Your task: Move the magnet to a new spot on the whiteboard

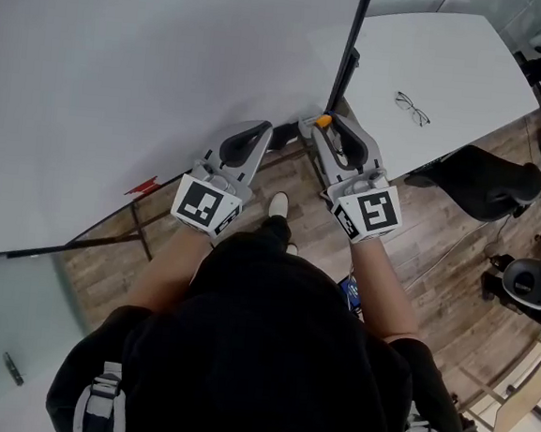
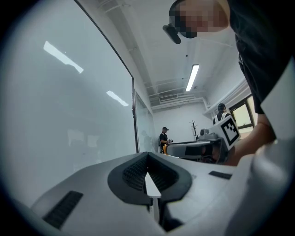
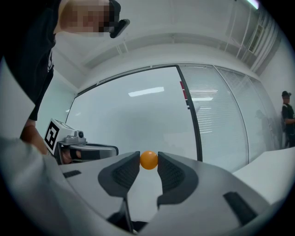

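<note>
A small orange ball magnet [image 3: 149, 160] sits pinched between the tips of my right gripper [image 3: 148, 162], which is shut on it. In the head view the magnet [image 1: 324, 121] is at the lower right corner of the whiteboard [image 1: 123, 75], beside its black edge post [image 1: 349, 48]; whether it touches the board I cannot tell. My left gripper [image 1: 260, 130] hangs just left of the right gripper [image 1: 322, 125], near the board's bottom edge. Its jaws are shut with nothing between them, as the left gripper view [image 2: 147, 160] shows.
A white table [image 1: 453, 66] with a pair of glasses [image 1: 413, 108] stands behind the post. A black chair [image 1: 495, 183] is on the wooden floor at right. A small red mark [image 1: 143, 186] lies on the board's bottom edge. A person [image 2: 164, 138] stands far off.
</note>
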Demonstrator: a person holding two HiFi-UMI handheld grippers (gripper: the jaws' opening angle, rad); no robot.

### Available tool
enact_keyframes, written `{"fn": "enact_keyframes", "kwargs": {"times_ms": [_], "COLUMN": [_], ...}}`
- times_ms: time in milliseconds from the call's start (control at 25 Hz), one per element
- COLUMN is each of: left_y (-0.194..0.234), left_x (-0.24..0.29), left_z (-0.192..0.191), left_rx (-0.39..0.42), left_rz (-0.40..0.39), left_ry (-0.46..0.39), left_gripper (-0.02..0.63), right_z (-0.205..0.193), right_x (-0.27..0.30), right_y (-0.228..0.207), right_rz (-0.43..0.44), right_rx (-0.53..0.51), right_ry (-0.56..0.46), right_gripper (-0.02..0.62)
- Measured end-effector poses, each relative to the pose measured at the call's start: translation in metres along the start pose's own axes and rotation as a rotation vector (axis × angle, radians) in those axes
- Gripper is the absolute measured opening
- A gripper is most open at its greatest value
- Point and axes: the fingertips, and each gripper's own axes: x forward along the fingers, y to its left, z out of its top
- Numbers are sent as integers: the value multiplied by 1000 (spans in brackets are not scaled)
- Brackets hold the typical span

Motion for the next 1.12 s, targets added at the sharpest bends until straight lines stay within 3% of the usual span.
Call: {"fn": "enact_keyframes", "kwargs": {"times_ms": [440,1120], "left_y": [12,33], "left_x": [81,127], "left_z": [-2,-17], "left_rx": [-52,-72], "left_rz": [-55,-74], "left_ry": [-2,18], "left_gripper": [2,2], "right_z": [-1,-25], "right_x": [44,101], "right_y": [-68,-126], "right_rz": [-74,-141], "right_rx": [19,18], "right_ry": [20,70], "right_gripper": [118,118]}}
